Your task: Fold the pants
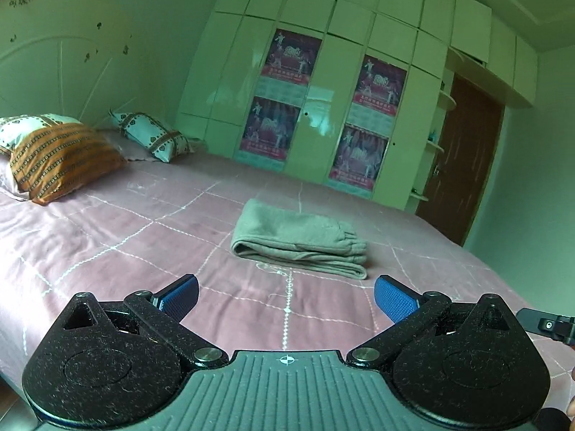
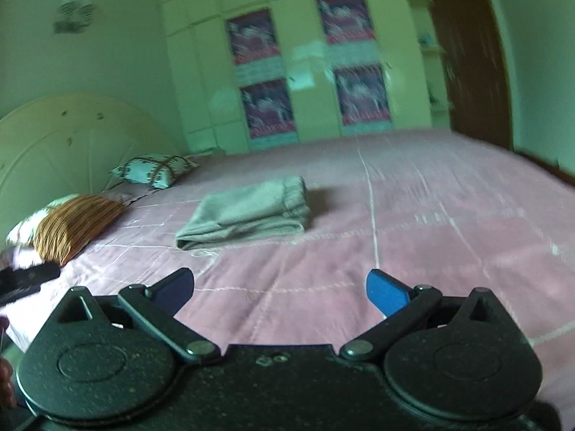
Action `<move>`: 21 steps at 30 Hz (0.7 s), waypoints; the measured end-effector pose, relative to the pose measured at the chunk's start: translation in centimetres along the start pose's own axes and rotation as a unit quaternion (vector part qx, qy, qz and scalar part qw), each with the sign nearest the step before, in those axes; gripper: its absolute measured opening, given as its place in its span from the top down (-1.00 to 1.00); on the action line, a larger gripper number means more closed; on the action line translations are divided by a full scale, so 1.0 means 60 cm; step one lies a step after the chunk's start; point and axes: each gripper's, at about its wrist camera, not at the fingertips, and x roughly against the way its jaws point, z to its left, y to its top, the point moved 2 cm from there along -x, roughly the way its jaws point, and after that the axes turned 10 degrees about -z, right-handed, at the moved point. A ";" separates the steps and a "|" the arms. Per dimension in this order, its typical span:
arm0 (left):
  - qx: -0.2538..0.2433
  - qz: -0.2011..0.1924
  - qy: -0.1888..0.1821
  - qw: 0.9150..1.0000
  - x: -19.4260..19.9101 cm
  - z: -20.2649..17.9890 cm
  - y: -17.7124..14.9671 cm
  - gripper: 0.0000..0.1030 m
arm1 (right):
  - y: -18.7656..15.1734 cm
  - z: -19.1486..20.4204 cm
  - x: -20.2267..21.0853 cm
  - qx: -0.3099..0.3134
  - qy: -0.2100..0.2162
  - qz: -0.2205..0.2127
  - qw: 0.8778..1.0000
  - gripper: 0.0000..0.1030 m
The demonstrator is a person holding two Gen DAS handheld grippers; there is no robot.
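Note:
Grey pants (image 1: 302, 239) lie folded into a compact stack on the pink bedspread (image 1: 143, 237), elastic waistband toward the right. My left gripper (image 1: 286, 296) hangs open well short of them, its blue pads wide apart with nothing between. In the right wrist view the same folded pants (image 2: 248, 212) rest ahead and to the left on the bedspread (image 2: 431, 233). My right gripper (image 2: 280, 291) is open too, empty, and apart from the cloth. A black part of the right gripper (image 1: 546, 323) shows at the left view's right edge.
An orange striped pillow (image 1: 64, 161) and a patterned white pillow (image 1: 151, 136) lie by the cream headboard (image 1: 61, 54). A wall of white wardrobes with posters (image 1: 323, 89) stands behind the bed. A brown door (image 1: 463, 158) is at the right.

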 end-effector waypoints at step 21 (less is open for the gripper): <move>-0.077 0.003 -0.004 0.997 0.056 -0.048 0.050 -1.00 | 0.034 0.076 0.008 0.052 -0.004 -0.030 0.998 -0.89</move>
